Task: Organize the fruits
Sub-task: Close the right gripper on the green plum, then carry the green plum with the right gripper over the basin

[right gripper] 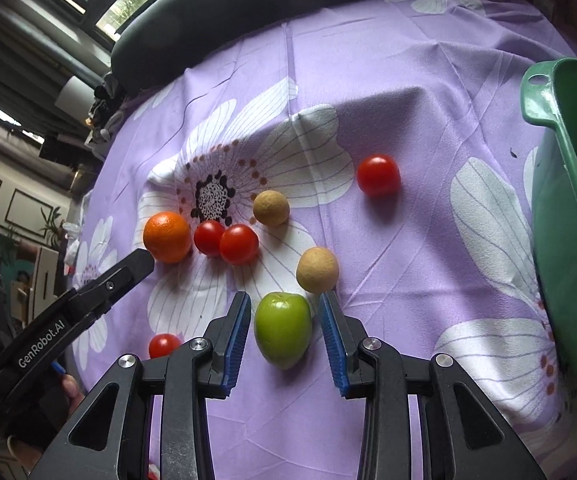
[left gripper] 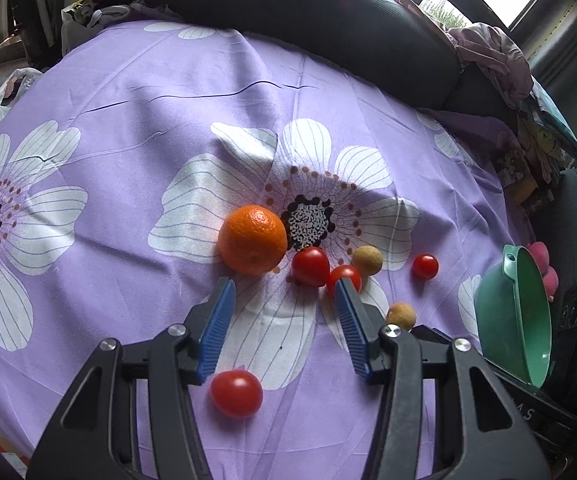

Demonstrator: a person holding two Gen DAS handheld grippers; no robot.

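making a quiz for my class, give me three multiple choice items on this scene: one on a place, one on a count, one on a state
1. Where is the green fruit? A in the bowl; B between the jaws of the right gripper; C on top of the orange
2. How many tomatoes lie on the cloth? A two; B four; C six
3. The jaws of the left gripper are: A open, empty; B shut on a tomato; C shut on the orange

Answers: B, it sits between them; B, four red ones show; A, only cloth shows between them.

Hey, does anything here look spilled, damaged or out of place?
Nothing looks damaged. The fruit is just loose on the purple flowered cloth, not in the green plastic bowl, which is tilted up on its side at the cloth's edge.
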